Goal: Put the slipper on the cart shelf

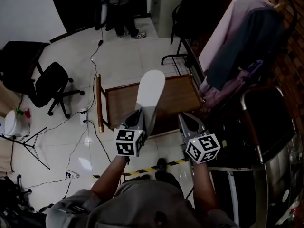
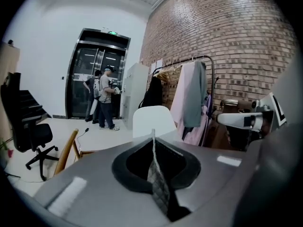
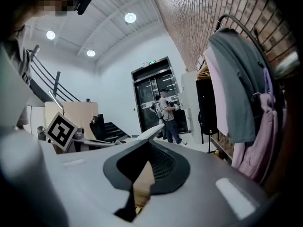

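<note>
My left gripper [image 1: 138, 115] clamps the white slipper [image 1: 151, 87] by one end, holding it above the wooden cart shelf [image 1: 183, 96]. My right gripper [image 1: 184, 118], at the shelf's near edge, is barely parted and empty. I judge this thin end-pinch could let the slipper pivot and drop off the shelf.

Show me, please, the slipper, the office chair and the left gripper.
slipper [image 1: 152, 87], head view, white sole.
office chair [image 1: 50, 82], head view, black padding.
left gripper [image 1: 141, 114], head view, midway between its fingertips.

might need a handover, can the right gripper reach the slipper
Probably yes: the slipper juts forward from the shut left gripper, and the empty right gripper sits beside it, nothing between.
</note>
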